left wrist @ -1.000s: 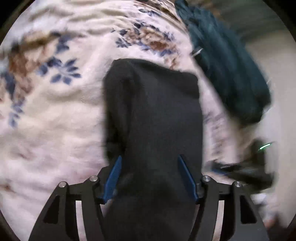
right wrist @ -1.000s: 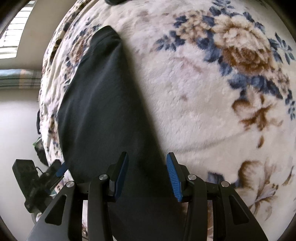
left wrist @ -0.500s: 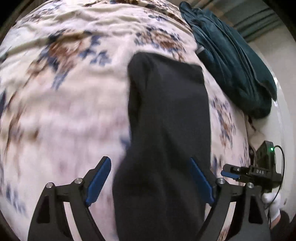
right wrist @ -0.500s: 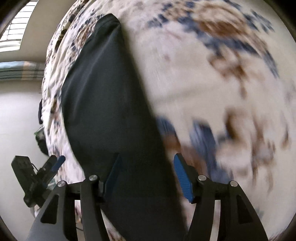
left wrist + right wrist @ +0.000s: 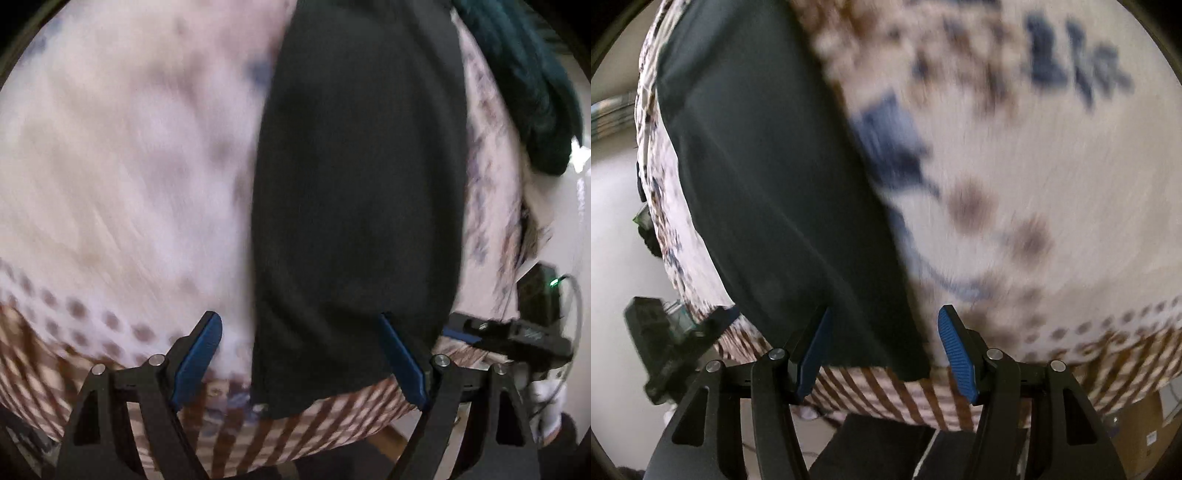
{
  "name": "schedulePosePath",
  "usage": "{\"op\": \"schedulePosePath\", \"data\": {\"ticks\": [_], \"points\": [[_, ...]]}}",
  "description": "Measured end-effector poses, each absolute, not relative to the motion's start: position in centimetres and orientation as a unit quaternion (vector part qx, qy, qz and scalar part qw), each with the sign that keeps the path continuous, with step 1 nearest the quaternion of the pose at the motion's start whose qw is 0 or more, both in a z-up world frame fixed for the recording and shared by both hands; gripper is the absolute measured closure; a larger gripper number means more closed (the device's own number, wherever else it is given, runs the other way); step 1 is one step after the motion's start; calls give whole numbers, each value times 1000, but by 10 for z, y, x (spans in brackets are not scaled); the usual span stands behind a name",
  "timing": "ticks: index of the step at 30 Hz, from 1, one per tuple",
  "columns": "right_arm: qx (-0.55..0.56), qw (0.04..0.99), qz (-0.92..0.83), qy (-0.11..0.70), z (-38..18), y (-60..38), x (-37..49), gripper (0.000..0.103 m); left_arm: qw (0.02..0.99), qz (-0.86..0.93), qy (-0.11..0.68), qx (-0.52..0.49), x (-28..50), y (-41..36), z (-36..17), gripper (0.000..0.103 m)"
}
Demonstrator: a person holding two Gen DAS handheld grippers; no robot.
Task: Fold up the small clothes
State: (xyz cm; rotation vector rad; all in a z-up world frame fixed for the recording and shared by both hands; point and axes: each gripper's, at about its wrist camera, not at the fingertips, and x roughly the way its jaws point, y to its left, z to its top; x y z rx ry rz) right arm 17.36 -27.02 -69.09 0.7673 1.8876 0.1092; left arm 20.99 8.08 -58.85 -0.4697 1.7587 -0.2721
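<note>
Both views motion-blurred, detail soft.

Black garment lies flat as a long strip on the floral blanket, running away from the cameras. Its near end hangs just over the blanket's patterned border, the brown check/stripe band at the bed edge. In the right wrist view the same black garment runs diagonally, top left down to the bottom centre, with the floral blanket filling the right side.

Left tongs: spread wide, blue pads either side of the garment's near end. The left pad sits over bare blanket, the right pad at the garment's right edge. Nothing pinched.

Right tongs: also spread, blue pads apart, the garment's near right corner between them. The left pad overlaps the cloth in view; cannot tell if it touches. Not clamped on anything.

Each camera catches the other tool at the frame edge: right one low on the right in the left view, left one low on the left in the right view.

Dark teal cloth piled at the far right of the bed, apart from the black garment. Cardboard box on the floor below the bed edge, lower right.
</note>
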Motion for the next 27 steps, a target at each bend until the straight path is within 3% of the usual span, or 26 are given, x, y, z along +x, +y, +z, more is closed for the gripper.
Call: {"op": "schedulePosePath", "data": {"ticks": [1, 2, 3, 4, 5, 6, 8, 13, 14, 16, 18, 20, 21, 22, 23, 24, 25, 27], "points": [[328, 518, 50, 788, -698, -268, 168, 41, 605, -126, 759, -207, 204, 75, -592, 27], [332, 517, 52, 787, -704, -265, 163, 41, 614, -137, 751, -201, 200, 68, -593, 41], [336, 518, 55, 785, -711, -257, 163, 41, 628, -141, 743, -182, 197, 61, -593, 89], [338, 522, 60, 781, -716, -252, 162, 42, 635, -149, 739, -171, 194, 56, -590, 94], [336, 529, 61, 777, -719, -250, 161, 59, 650, -149, 730, -150, 192, 52, -586, 94], [340, 532, 65, 773, -719, -247, 160, 93, 659, -147, 724, -141, 191, 52, -581, 95], [372, 533, 78, 756, -711, -243, 157, 93, 669, -144, 714, -150, 188, 60, -571, 95], [333, 541, 88, 767, -700, -240, 139, 92, 655, -154, 720, -169, 183, 73, -583, 92], [331, 533, 84, 774, -705, -242, 137, 87, 652, -151, 721, -178, 184, 77, -586, 90], [347, 517, 73, 779, -717, -245, 141, 73, 638, -160, 722, -214, 186, 79, -595, 73], [372, 511, 82, 770, -723, -241, 141, 56, 635, -174, 712, -243, 184, 80, -601, 64], [391, 509, 84, 763, -729, -241, 139, 53, 639, -171, 706, -253, 182, 81, -605, 65], [393, 510, 81, 760, -731, -237, 139, 53, 642, -169, 702, -258, 180, 81, -604, 68], [393, 514, 79, 758, -731, -236, 138, 53, 647, -168, 698, -256, 180, 81, -602, 92], [394, 519, 75, 755, -728, -235, 137, 56, 650, -167, 700, -246, 179, 79, -599, 95], [393, 524, 74, 752, -724, -234, 135, 80, 652, -166, 699, -244, 178, 80, -595, 95], [388, 527, 80, 751, -718, -231, 132, 92, 657, -168, 694, -241, 178, 76, -589, 95], [389, 537, 91, 743, -701, -225, 129, 92, 671, -168, 689, -217, 181, 65, -575, 95]]}}
